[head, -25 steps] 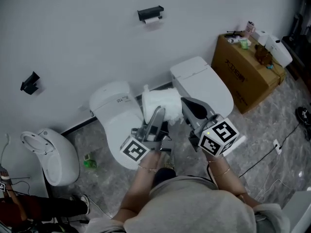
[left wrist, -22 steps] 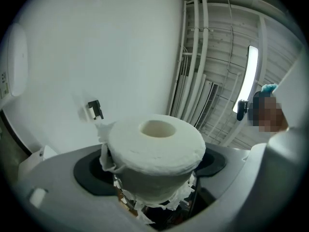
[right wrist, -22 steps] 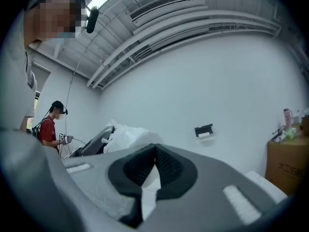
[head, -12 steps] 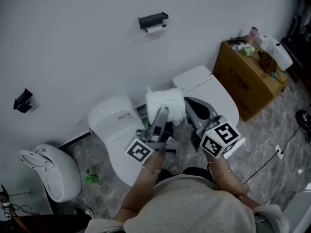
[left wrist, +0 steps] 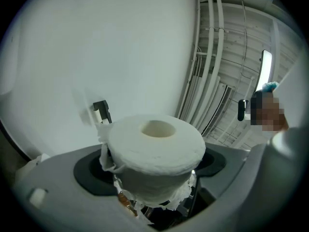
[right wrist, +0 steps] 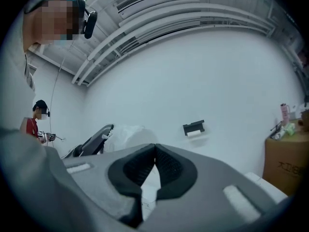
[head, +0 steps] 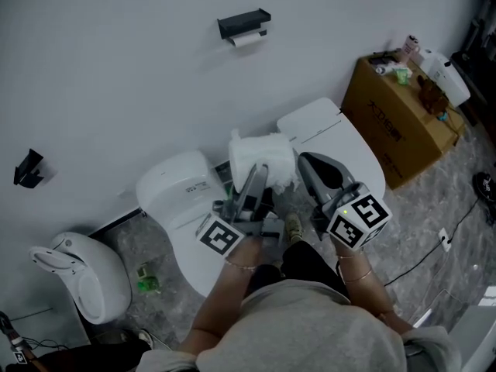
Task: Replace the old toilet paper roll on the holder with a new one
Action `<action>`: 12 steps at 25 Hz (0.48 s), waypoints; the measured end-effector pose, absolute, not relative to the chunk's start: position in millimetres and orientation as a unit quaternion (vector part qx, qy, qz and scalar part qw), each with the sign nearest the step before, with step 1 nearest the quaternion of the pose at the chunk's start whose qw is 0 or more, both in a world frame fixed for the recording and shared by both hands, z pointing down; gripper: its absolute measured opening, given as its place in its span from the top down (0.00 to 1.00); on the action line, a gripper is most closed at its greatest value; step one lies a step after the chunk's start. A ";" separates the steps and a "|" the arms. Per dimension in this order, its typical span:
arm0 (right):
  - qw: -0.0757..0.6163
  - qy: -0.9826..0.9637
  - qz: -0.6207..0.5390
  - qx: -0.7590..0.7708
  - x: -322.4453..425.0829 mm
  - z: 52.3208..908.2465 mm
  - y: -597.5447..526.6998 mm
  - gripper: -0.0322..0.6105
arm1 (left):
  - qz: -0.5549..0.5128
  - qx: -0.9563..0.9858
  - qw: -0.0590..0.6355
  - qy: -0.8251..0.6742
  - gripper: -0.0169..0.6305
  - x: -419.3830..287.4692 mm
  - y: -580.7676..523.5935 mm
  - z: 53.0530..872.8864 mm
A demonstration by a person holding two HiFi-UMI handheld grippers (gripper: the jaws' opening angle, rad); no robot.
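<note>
A full white toilet paper roll (head: 262, 158) sits upright between my left gripper's (head: 259, 175) jaws, which are shut on it; in the left gripper view the roll (left wrist: 157, 151) fills the middle, with torn paper hanging under it. High on the white wall is the black holder (head: 244, 22), and a thin old roll (head: 248, 40) hangs beneath it. That holder also shows small past the roll (left wrist: 101, 111) and in the right gripper view (right wrist: 193, 127). My right gripper (head: 308, 163) is shut and holds nothing, its pads meeting (right wrist: 155, 151), just right of the new roll.
Two white toilets (head: 174, 200) (head: 329, 134) stand against the wall below my grippers. A cardboard box (head: 391, 118) with bottles on top is at the right. Another white toilet (head: 77, 273) lies at the lower left. A black fixture (head: 27, 167) is on the left wall. A person (right wrist: 41, 122) stands far left.
Both grippers have moved forward together toward the wall, the new roll still in the left one. The right gripper stays shut.
</note>
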State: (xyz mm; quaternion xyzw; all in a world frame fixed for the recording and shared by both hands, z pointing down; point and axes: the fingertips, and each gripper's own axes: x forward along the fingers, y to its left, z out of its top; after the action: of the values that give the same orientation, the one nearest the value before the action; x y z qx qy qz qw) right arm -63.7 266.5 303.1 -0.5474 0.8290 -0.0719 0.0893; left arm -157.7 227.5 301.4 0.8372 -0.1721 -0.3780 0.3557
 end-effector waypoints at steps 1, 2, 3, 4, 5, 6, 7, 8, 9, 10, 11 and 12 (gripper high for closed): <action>0.089 0.830 -0.074 -0.546 -61.2 305.1 258.9 0.95 | -0.375 0.838 0.353 -0.177 0.25 -156.8 220.0 301.7; 0.088 0.831 -0.076 -0.544 -58.6 306.4 250.8 0.95 | -0.374 0.839 0.351 -0.181 0.25 -155.7 212.5 301.5; 0.089 0.833 -0.077 -0.541 -56.1 307.0 242.6 0.95 | -0.375 0.839 0.348 -0.184 0.25 -154.6 204.5 301.0; 0.089 0.836 -0.078 -0.537 -53.6 307.2 234.4 0.95 | -0.376 0.839 0.346 -0.187 0.25 -153.3 196.0 300.6; 0.088 0.839 -0.078 -0.532 -50.6 307.4 226.1 0.95 | -0.377 0.839 0.344 -0.188 0.25 -151.2 187.2 300.5; 0.086 0.842 -0.076 -0.528 -46.6 307.8 217.7 0.95 | -0.378 0.839 0.343 -0.189 0.25 -148.0 178.3 300.4; 0.083 0.844 -0.074 -0.525 -41.1 308.3 208.7 0.95 | -0.379 0.839 0.341 -0.190 0.25 -144.0 169.6 300.2; 0.080 0.845 -0.071 -0.525 -34.1 308.6 199.2 0.95 | -0.380 0.839 0.339 -0.191 0.25 -139.4 161.1 300.0; 0.079 0.844 -0.070 -0.525 -26.0 308.4 188.9 0.95 | -0.381 0.838 0.339 -0.193 0.25 -134.6 152.3 299.6; 0.080 0.844 -0.071 -0.526 -17.9 307.4 178.2 0.95 | -0.383 0.836 0.340 -0.195 0.25 -129.7 143.2 299.2; 0.082 0.844 -0.072 -0.526 -10.3 305.4 167.5 0.95 | -0.386 0.834 0.343 -0.196 0.25 -124.7 134.0 298.5; 0.084 0.844 -0.073 -0.524 -3.6 302.5 156.8 0.95 | -0.387 0.833 0.343 -0.197 0.25 -119.6 124.5 297.4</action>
State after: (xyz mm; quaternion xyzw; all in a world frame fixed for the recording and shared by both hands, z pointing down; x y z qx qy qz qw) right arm -3.6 156.8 302.5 -0.5243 0.8443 -0.0728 0.0842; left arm -119.6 124.5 297.4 0.8329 -0.1972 -0.3869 0.3432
